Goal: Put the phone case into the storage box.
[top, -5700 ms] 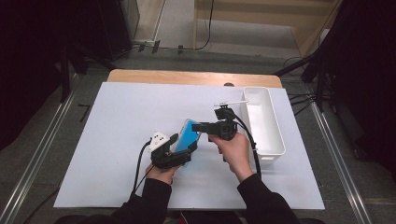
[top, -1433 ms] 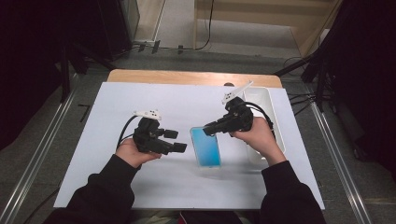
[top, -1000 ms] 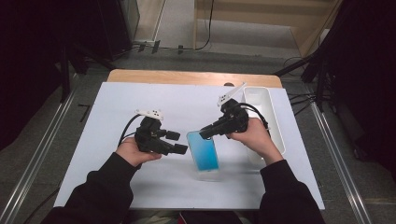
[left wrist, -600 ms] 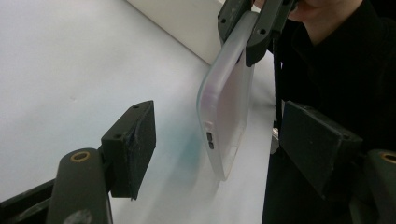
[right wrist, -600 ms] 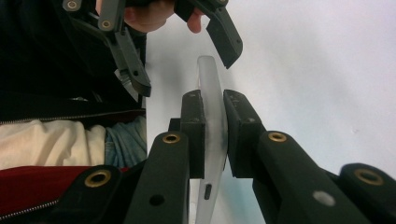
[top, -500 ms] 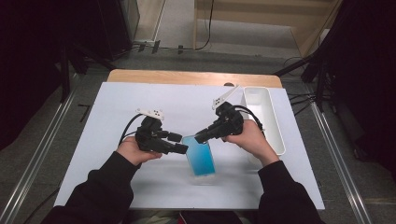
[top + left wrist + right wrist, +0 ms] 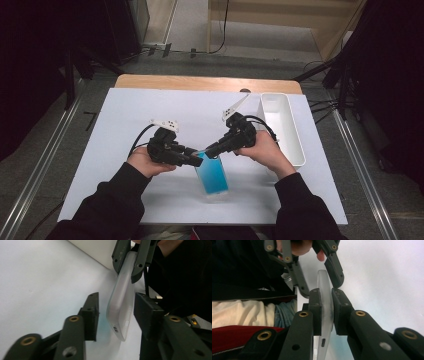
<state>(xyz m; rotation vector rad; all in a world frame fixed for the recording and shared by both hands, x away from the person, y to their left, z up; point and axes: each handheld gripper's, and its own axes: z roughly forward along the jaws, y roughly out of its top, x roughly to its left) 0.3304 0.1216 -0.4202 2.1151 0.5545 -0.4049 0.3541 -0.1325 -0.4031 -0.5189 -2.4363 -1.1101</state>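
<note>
Nearest the camera, two dark sleeves come in from the bottom edge, each hand holding a set of tongs, and the two sets meet over the middle of the counter. Between them stands a phone (image 7: 212,172) in a frosted clear case, its screen glowing bright blue, held up on its lower end and leaning, with the bottom edge resting on or just above the white surface. The right tongs (image 7: 210,151) are clamped on its upper edge; in the right gripper view the two black pads press flat against both faces of the case (image 7: 324,307). The left tongs (image 7: 198,161) have just been closing around the same phone: a second ago they hung apart from it to the left, jaws wide, and now the phone sits between them. In the left gripper view one pad lies against or just beside the case (image 7: 121,307) while the other stands off with a gap, so the left tongs do not grip it yet. This reads as a handover, or a two-handed hold, about to complete; the phone has also drifted left and nearer the person over the last second or so. Beyond the hands, the white sheet (image 7: 125,115) covering the counter is bare, apart from a long white tray (image 7: 295,150) lying empty along its right side. Past the sheet a strip of wooden counter edge (image 7: 200,82) shows. Farther back the room is dim: grey floor, metal rails on either side, dark stands, loose cables, and a pale wooden panel at the top.
</note>
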